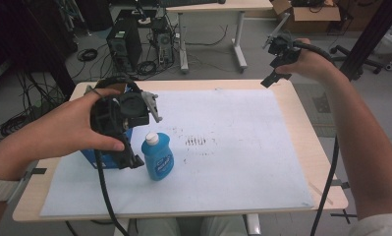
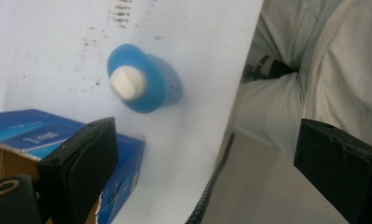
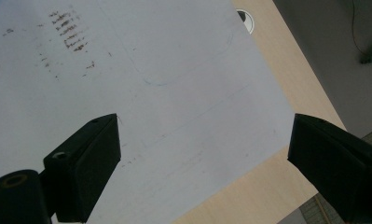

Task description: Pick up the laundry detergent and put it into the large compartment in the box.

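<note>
One blue bottle (image 1: pixel 157 158) with a white cap stands upright on the white sheet (image 1: pixel 233 147) covering the surface, just beside one blue box (image 1: pixel 96 158). The left tongs (image 1: pixel 137 130) hover above the box, spread and empty, the bottle just beyond them. The right tongs (image 1: pixel 277 66), also spread and empty, hang well apart from the bottle.

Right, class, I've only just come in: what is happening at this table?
A person holds a two-jaw gripper in each hand over a table covered by a white sheet. The left gripper hangs, jaws wide open and empty, above a blue bottle with a white cap, which stands upright beside a blue box. Nothing is gripped yet. The right gripper is raised over the table's far right corner, also open and empty.
</note>
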### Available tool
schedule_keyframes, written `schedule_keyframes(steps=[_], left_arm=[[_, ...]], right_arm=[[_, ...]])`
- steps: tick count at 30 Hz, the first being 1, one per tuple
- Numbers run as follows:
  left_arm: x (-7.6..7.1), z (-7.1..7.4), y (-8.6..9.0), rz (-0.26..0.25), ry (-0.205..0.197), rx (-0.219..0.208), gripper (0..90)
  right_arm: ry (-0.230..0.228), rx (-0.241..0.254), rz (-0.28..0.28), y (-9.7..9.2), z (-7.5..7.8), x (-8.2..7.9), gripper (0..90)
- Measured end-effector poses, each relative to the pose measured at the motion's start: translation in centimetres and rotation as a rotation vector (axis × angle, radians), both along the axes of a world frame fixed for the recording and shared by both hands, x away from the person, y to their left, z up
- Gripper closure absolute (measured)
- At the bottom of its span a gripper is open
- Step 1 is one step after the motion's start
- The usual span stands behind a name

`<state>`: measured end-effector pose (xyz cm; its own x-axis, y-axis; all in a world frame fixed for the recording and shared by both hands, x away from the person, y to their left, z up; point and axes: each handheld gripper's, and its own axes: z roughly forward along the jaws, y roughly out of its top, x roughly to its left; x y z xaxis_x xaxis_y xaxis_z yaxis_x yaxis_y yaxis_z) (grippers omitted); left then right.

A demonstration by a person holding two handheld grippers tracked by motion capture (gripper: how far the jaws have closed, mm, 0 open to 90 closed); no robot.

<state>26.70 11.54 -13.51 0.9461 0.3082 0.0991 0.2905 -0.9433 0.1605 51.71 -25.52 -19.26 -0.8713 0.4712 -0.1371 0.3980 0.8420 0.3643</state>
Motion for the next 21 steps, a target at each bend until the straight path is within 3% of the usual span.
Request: schedule_keyframes(steps=[2, 3, 9, 12, 15, 21], left_arm=[[0.2, 0.3, -0.3, 0.052, -0.009, 0.009, 7.2], [0.2, 0.3, -0.3, 0.052, -0.009, 0.009, 7.2], [0.9, 0.8, -0.6, 0.159, -0.023, 0.032, 6.2], [1.5, 0.9, -0.8, 0.224, -0.006, 0.006, 6.0], [1.8, 0.8, -0.9, 0.239, -0.005, 0.015, 6.8], [2.5, 0.5, -0.9, 0.34, -0.004, 0.019, 6.6]], right_arm=[[0.002, -0.005, 0.002, 0.0, 0.0, -0.1, 9.2], [0.002, -0.005, 0.002, 0.0, 0.0, -0.1, 9.2], [-0.002, -0.014, 0.003, 0.0, 0.1, -0.3, 9.2], [-0.006, -0.015, 0.001, 0.0, 0.2, -0.4, 9.2], [-0.006, -0.014, 0.002, 0.0, 0.2, -0.4, 9.2], [-0.008, -0.011, 0.003, 0.3, 0.1, -0.3, 9.2]])
